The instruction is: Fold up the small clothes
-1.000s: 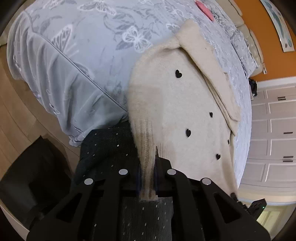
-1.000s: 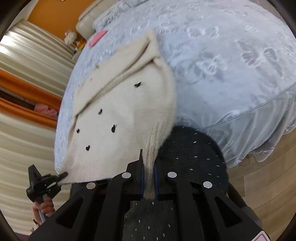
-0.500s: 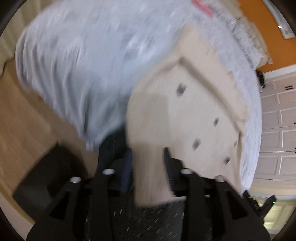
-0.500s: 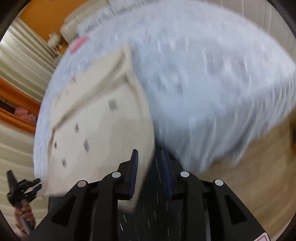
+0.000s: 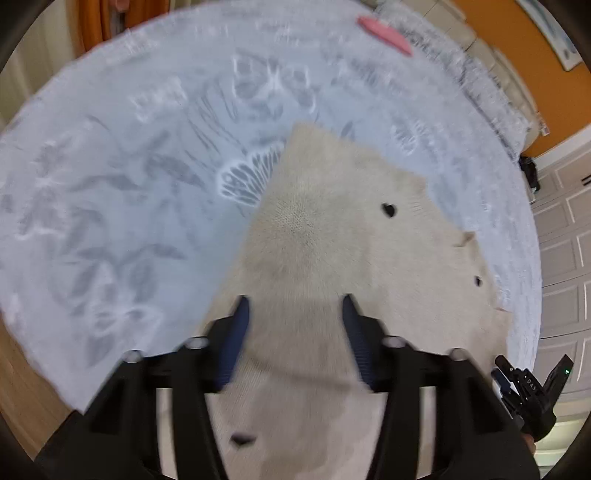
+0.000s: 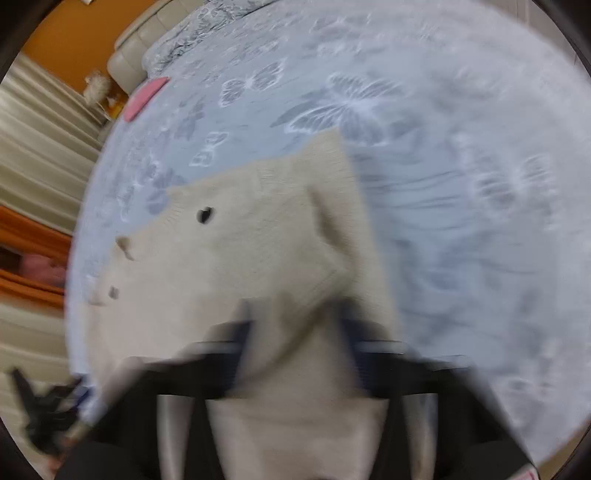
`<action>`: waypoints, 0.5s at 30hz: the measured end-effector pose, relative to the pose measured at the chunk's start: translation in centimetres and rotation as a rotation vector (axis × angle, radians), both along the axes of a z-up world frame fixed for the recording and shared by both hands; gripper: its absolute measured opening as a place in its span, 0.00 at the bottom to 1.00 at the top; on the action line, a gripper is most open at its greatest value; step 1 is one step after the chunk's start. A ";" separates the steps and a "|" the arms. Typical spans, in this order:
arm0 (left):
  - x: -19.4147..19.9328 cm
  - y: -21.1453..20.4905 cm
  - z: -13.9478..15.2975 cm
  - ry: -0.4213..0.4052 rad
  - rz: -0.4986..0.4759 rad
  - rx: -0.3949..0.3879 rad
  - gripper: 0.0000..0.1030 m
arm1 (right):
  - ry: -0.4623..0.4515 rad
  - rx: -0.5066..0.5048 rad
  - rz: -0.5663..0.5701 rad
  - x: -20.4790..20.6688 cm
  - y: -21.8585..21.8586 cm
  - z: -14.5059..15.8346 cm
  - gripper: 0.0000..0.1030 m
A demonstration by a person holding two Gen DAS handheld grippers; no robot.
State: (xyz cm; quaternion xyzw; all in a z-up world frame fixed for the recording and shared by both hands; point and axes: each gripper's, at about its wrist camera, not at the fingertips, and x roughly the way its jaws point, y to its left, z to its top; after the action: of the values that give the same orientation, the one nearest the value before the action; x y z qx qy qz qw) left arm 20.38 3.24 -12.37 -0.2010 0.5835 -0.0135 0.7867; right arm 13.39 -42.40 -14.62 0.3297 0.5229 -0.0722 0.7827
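A cream knitted sweater with small black hearts lies on the grey butterfly-print bedspread. It also shows in the right wrist view. My left gripper is open, its jaws wide apart just above the sweater's left side. My right gripper is open above the sweater's right side, where a fold stands up; this view is blurred by motion. Each gripper shows at the edge of the other's view: the right one and the left one.
A pink item lies far back on the bed, also in the right wrist view. An orange wall and white cabinet doors stand to the right. Curtains hang on the left. Wooden floor borders the bed.
Both grippers were shut on the sweater's hem a second ago. They have opened, let it go, and moved forward over the bed; the sweater now lies flatter.
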 end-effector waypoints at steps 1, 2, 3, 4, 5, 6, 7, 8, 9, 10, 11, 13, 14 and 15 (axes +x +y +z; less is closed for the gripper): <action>0.8 -0.1 -1.0 0.027 0.005 0.027 0.20 | -0.076 0.012 -0.003 0.1 0.1 1.4 0.05; 1.2 0.3 -1.6 0.038 0.010 0.032 0.18 | -0.147 0.011 0.010 -0.3 0.3 3.1 0.05; 1.3 0.4 -1.9 0.042 0.012 0.032 0.18 | -0.208 -0.003 0.020 -0.9 0.6 4.9 0.04; 1.4 0.7 -2.2 0.047 0.012 0.037 0.18 | -0.254 -0.009 0.020 -1.8 0.4 6.1 0.04; 1.5 1.1 -3.0 0.064 0.009 0.049 0.18 | -0.282 -0.029 0.014 -2.8 0.0 6.2 0.04; 1.5 1.1 -3.4 0.068 0.006 0.044 0.18 | -0.224 -0.071 0.016 -3.2 -0.5 4.7 0.04; 1.6 1.1 -3.8 0.060 0.001 0.048 0.19 | -0.087 -0.090 0.038 -3.0 -1.1 1.2 0.04; 1.5 1.0 -3.7 0.053 -0.006 0.063 0.19 | -0.005 -0.078 0.052 -2.8 -1.4 -1.0 0.04; 1.4 0.5 -3.6 0.049 -0.019 0.086 0.19 | -0.004 -0.058 0.050 -3.3 -1.5 -1.8 0.03; 1.5 0.0 -3.3 0.047 -0.039 0.120 0.19 | -0.030 -0.066 0.040 -3.5 -1.6 -1.2 0.04; 1.6 -0.2 -3.0 0.044 -0.050 0.132 0.19 | -0.054 -0.099 0.014 -4.0 -1.5 0.3 0.09; 1.5 -0.5 -1.8 0.024 -0.047 0.138 0.19 | -0.089 -0.200 -0.055 -4.9 -1.1 3.1 0.20; 1.4 -0.4 -0.7 -0.005 -0.032 0.130 0.19 | -0.146 -0.234 -0.065 -5.2 -0.4 4.9 0.20; 1.5 -0.5 0.4 -0.043 -0.025 0.114 0.20 | -0.185 -0.228 -0.040 -4.9 0.6 6.0 0.19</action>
State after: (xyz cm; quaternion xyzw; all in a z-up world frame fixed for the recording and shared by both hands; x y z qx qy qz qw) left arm 21.90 2.72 -11.97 -0.1482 0.5687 0.0054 0.8091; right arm 8.49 -41.82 -8.59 0.2544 0.4303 -0.1159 0.8583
